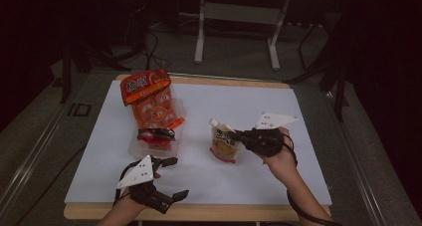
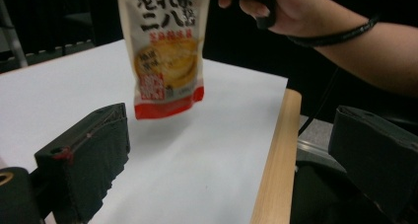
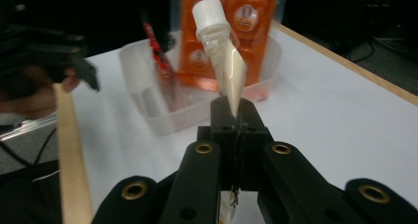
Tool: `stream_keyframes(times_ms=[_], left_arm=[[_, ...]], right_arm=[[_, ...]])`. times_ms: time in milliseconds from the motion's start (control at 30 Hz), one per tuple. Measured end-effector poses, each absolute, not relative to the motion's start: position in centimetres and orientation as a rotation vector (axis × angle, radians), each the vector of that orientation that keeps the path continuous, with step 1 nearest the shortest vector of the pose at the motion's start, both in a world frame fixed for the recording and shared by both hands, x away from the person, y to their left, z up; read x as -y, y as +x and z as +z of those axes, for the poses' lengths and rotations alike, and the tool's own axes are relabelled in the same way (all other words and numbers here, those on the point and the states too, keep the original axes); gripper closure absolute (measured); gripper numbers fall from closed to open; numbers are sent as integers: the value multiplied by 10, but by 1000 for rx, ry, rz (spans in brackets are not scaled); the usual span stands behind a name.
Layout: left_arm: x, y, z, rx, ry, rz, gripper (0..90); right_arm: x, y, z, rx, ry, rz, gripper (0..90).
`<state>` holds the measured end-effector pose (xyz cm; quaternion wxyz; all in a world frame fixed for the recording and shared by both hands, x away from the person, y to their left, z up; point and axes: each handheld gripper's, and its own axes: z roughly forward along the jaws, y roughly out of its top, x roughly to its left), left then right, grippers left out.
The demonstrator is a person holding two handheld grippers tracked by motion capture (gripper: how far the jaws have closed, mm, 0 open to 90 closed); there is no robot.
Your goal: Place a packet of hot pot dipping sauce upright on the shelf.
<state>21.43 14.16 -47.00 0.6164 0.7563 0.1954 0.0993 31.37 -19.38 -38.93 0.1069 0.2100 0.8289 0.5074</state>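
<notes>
A spouted sauce pouch (image 1: 223, 142) with a white cap hangs above the white sheet, right of centre. My right gripper (image 1: 240, 135) is shut on its upper edge beside the spout. In the right gripper view the jaws pinch the pouch (image 3: 227, 71), whose white cap points away. The left gripper view has the pouch (image 2: 164, 51) hanging clear of the table, red band at its bottom. My left gripper (image 1: 175, 177) stands open near the table's front edge, with nothing between its jaws. A clear plastic tub (image 1: 135, 147) holds a large orange snack bag (image 1: 150, 99) and a small dark red packet (image 1: 156, 135).
A white sheet (image 1: 199, 173) covers the wooden table, whose edge (image 1: 209, 213) runs along the front. The tub (image 3: 148, 86) lies beyond the pouch in the right gripper view. A white frame stand (image 1: 238, 14) is on the floor behind the table.
</notes>
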Motion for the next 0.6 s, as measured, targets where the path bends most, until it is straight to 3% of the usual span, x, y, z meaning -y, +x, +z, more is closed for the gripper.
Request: stream_keyframes(times_ms=[367,600], left_arm=[[-134,225,-455,-406,1741,207,46],[-124,233,-445,-368,1768,206,148]], right_arm=[[188,285,-378,-2487,475,1543,891],[178,270,-372,-2522,385,1592,891]])
